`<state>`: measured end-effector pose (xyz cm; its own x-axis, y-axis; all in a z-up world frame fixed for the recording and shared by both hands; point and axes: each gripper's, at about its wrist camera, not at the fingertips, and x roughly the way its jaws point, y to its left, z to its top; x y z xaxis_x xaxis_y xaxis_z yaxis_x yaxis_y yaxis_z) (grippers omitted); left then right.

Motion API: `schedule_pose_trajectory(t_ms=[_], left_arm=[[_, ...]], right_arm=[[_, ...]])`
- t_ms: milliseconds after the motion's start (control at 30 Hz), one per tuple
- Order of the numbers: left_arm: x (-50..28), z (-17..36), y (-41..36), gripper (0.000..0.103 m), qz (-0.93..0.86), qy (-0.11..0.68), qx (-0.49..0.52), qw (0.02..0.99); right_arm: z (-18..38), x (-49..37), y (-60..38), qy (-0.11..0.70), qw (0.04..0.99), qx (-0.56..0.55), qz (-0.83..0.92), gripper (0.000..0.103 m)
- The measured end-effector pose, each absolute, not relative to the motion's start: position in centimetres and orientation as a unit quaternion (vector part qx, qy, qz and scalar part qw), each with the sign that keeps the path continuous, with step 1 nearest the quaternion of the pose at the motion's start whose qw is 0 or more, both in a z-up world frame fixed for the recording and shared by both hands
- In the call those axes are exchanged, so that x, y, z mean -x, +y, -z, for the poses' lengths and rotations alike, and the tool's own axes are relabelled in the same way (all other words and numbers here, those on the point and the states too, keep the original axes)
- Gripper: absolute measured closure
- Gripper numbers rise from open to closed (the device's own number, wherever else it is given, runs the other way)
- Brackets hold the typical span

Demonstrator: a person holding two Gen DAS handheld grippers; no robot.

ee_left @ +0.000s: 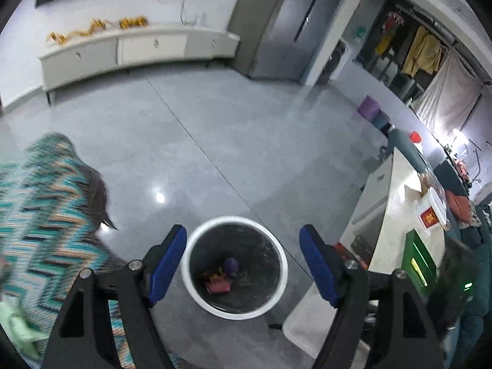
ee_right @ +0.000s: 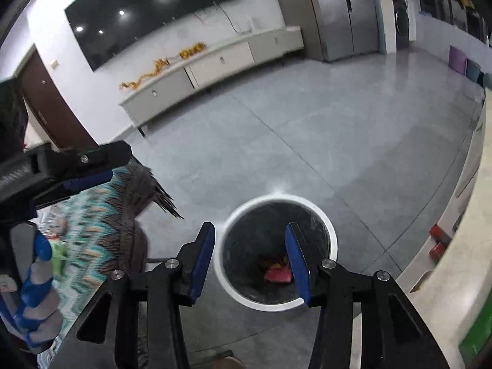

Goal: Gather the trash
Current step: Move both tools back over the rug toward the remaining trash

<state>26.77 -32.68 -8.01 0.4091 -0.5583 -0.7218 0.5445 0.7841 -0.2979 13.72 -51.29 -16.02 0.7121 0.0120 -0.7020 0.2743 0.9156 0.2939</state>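
Right wrist view alone shows the left gripper, spread wide; right gripper also held wide, empty. One bin counted, one pink wrapper inside.

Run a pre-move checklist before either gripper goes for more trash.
1. Left gripper empty, jaws open: ok.
2. Right gripper empty, jaws open: ok.
3. Trash bin upright on the floor, mouth unobstructed: ok.
4. Earlier trash inside bin: red wrapper and purple piece lie at the bottom: ok.
5. Next piece of trash located: cannot tell; the zigzag blanket area is blurred.
6. Grippers apart from each other: ok; the left one sits off to the side in the right wrist view.
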Motion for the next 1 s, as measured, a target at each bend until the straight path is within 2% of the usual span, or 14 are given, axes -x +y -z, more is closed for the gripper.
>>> schedule_pose_trajectory(t_ms=[300, 467, 700, 1000], left_arm=[[-20.8, 0.3, -22.7, 0.028, 0.271, 0.337, 0.007, 0.902], [-16.7, -2.3, -16.4, 0.028, 0.223, 0.289, 0.001, 0.931], [-11.7, -2.8, -6.3, 0.028, 0.150, 0.246, 0.006, 0.958], [-8.4, -1.7, 6.2, 0.028, 0.065, 0.237, 0.029, 0.969]], right_arm=[[6.1, -8.2, -45.2, 0.290, 0.943, -0.160, 0.033, 0.056], [2.4, -5.7, -40.5, 0.263, 0.955, -0.138, -0.009, 0.055], [-0.2, -3.4, -34.1, 0.249, 0.961, -0.099, -0.060, 0.051], [-1.4, -2.7, -28.4, 0.248, 0.961, -0.064, -0.102, 0.051]])
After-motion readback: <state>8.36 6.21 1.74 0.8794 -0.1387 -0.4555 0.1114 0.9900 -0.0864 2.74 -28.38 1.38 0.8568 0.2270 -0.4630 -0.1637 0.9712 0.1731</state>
